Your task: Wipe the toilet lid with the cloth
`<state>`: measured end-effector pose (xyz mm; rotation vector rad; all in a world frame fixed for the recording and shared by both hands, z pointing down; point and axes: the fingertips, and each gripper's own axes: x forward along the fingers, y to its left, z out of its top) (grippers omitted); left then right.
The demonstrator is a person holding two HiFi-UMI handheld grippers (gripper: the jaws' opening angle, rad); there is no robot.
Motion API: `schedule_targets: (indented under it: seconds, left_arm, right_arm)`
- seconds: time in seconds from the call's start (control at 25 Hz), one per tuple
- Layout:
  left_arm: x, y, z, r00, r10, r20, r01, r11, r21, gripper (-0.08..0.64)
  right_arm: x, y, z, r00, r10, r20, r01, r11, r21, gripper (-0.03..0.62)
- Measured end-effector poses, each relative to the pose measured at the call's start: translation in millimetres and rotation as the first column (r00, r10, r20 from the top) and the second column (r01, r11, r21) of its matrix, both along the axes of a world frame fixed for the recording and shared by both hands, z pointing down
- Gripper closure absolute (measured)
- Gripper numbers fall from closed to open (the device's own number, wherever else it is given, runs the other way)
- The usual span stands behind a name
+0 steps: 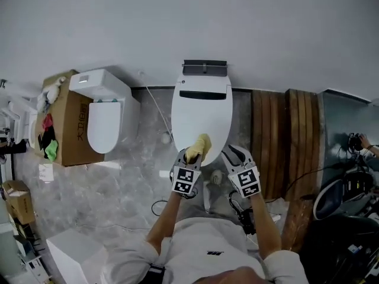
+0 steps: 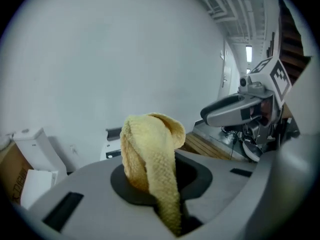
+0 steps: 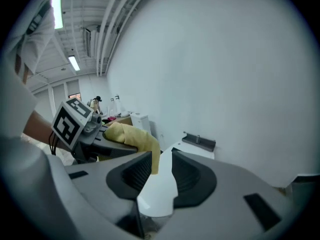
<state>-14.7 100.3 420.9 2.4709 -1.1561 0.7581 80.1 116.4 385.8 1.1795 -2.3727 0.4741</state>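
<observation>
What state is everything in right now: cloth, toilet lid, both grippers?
left gripper: shut on the cloth.
right gripper: open, nothing between the jaws.
cloth: bunched, over the front end of the toilet lid.
toilet lid: down.
second toilet: lid down.

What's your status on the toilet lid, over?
Left gripper shut on cloth, over near end of lid; contact unclear. Right gripper open, empty, alongside. Lid closed, nothing seen blocking.
</observation>
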Motion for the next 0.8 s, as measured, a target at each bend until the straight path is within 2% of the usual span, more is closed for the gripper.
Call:
schedule_targets:
  seconds: [0.16,0.36,0.8]
  left_arm:
    - [0,10,-68,1.0,0.0,-0.016,0.001,0.995,0.097,0.48]
    - [-1,30,-119,1.0,0.008,-0.02,-0.005,0.984,0.179,0.48]
    - [-2,52,-157,0.998,-0.032,-0.048,0.042,0.975,0.217,0.48]
  right_arm:
    - [5,14,-53,1.0,0.024,0.009,-0.025,0.997,0.072,0.454]
    - [8,30,-93,0.997,0.049,0.057,-0.055,0.991,0.123,0.454]
    - [9,43,-135,0.999,0.033,0.04,-0.041,0.98,0.195,0.454]
